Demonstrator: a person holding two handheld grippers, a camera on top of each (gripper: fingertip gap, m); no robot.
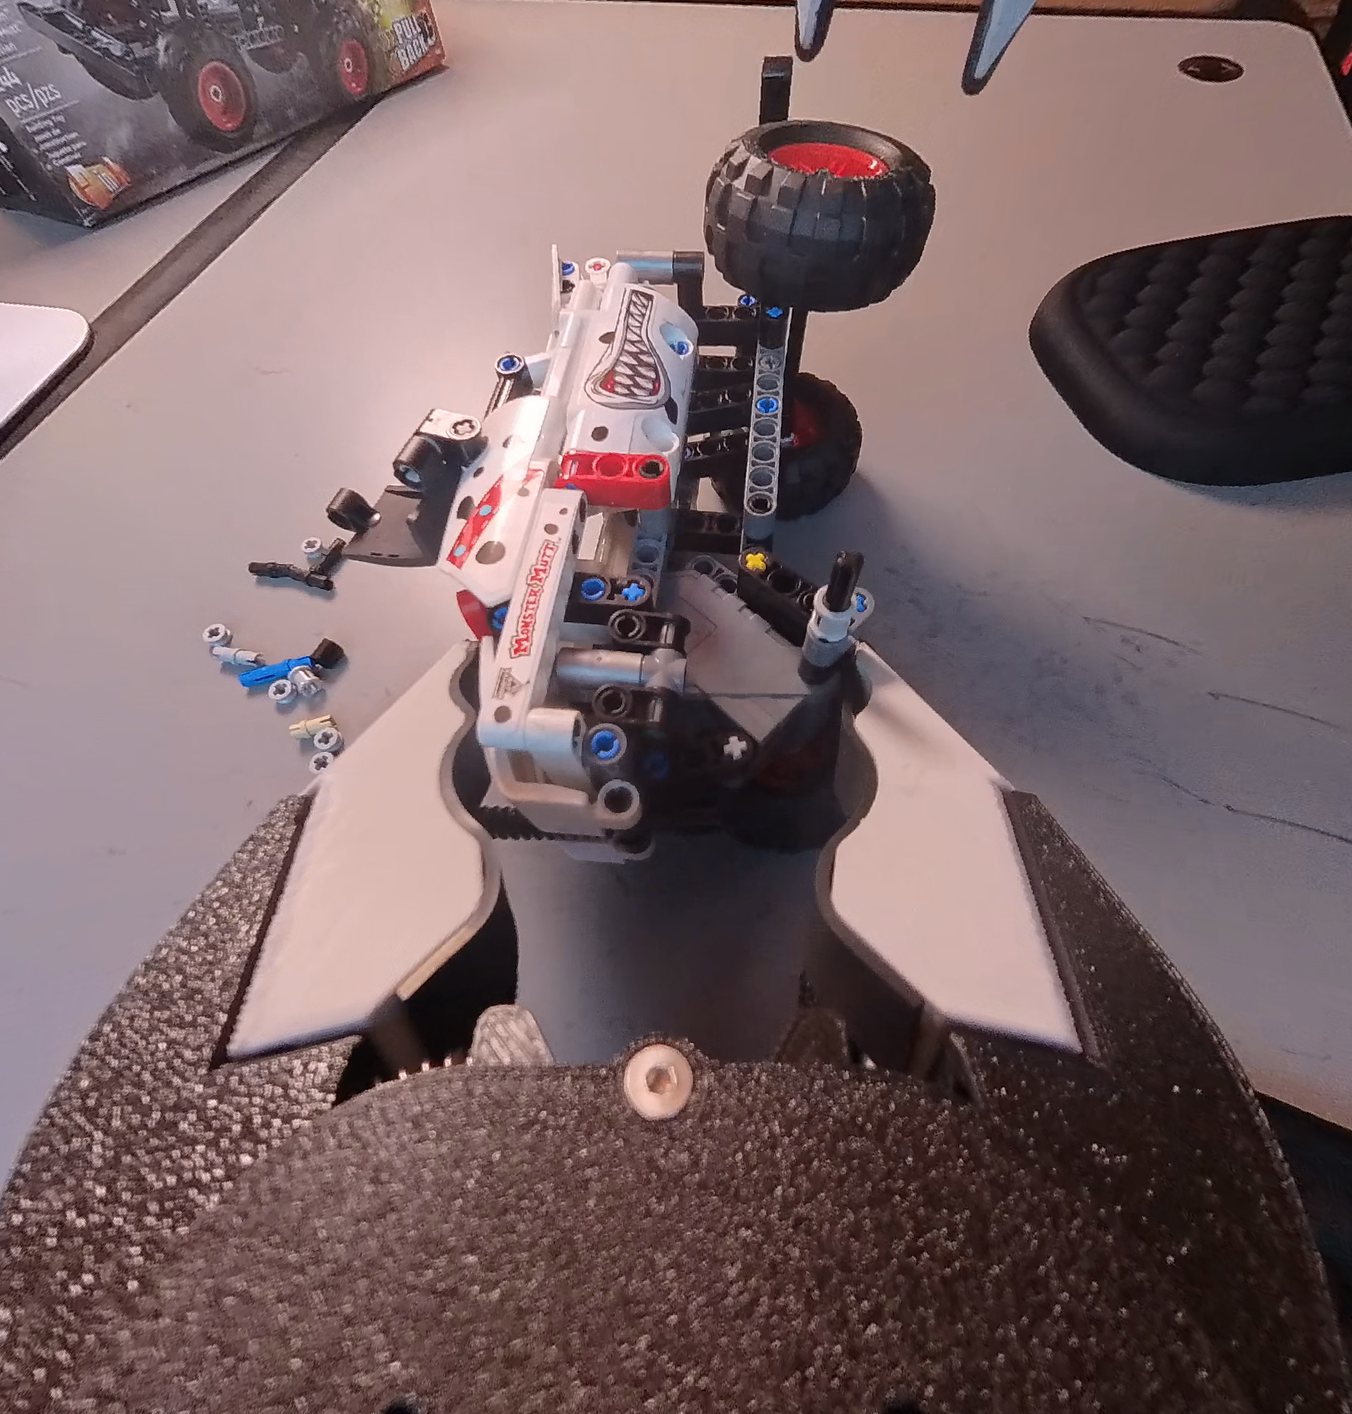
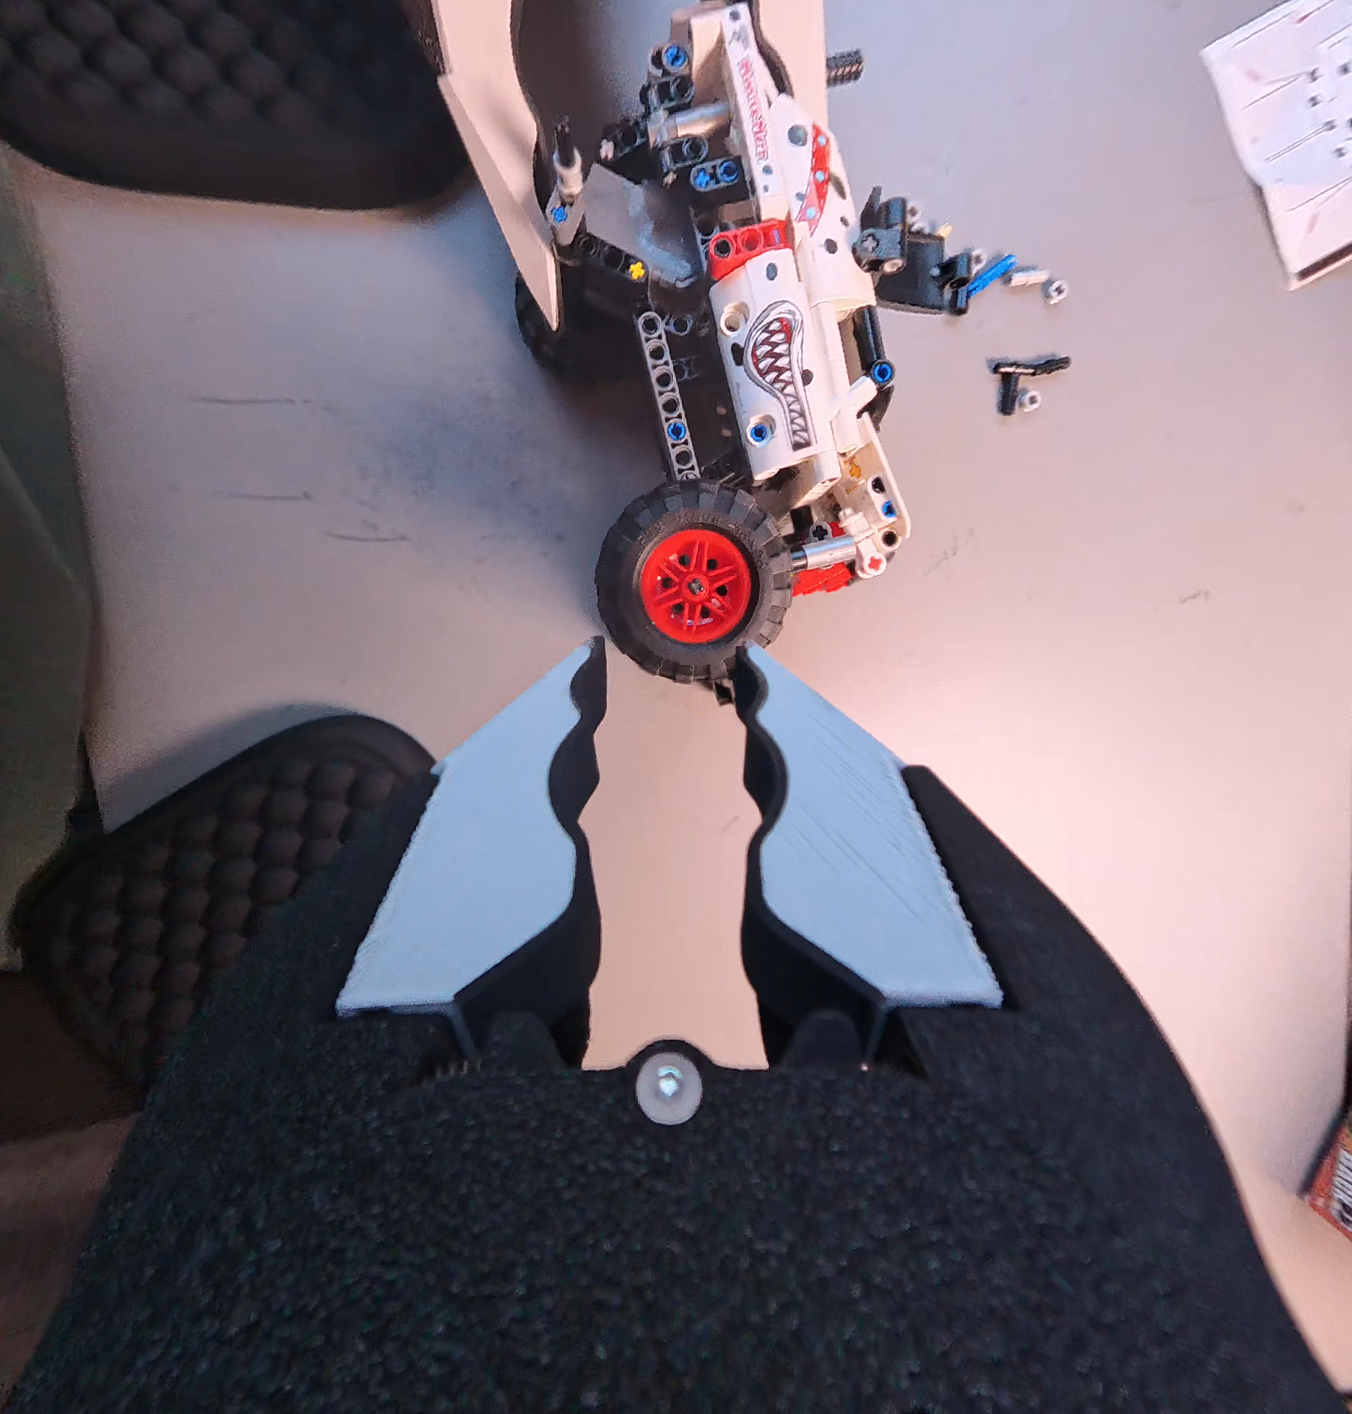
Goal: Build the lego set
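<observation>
While the lego truck (image 1: 612,490) lies tipped on its side on the grey bench (image 1: 1040,689), I've got my left hand-held gripper (image 1: 661,673) clamped around its rear end, fingers spread fairly wide with the white body panel against one and the black chassis by the other. One black tire with a red hub (image 1: 818,222) sticks up at the far end, a second wheel (image 1: 818,444) sits lower against the bench, and a bare black axle (image 1: 837,604) pokes up near my right-hand finger.

Over on the right wrist view, my right hand-held gripper (image 2: 669,658) sits just short of that red-hubbed tire (image 2: 692,581), jaws parted to a narrow gap and holding nothing; the tips are right at the tread, and I can't tell whether they touch.

Loose small parts (image 1: 290,673) are scattered on the bench beside the truck: grey bushes, a blue pin, black connectors. The set's box (image 1: 160,99) rests at the far left corner, the instruction sheet (image 2: 1300,130) lies off to the side, and a black textured pad (image 1: 1224,352) sits well apart on the right.
</observation>
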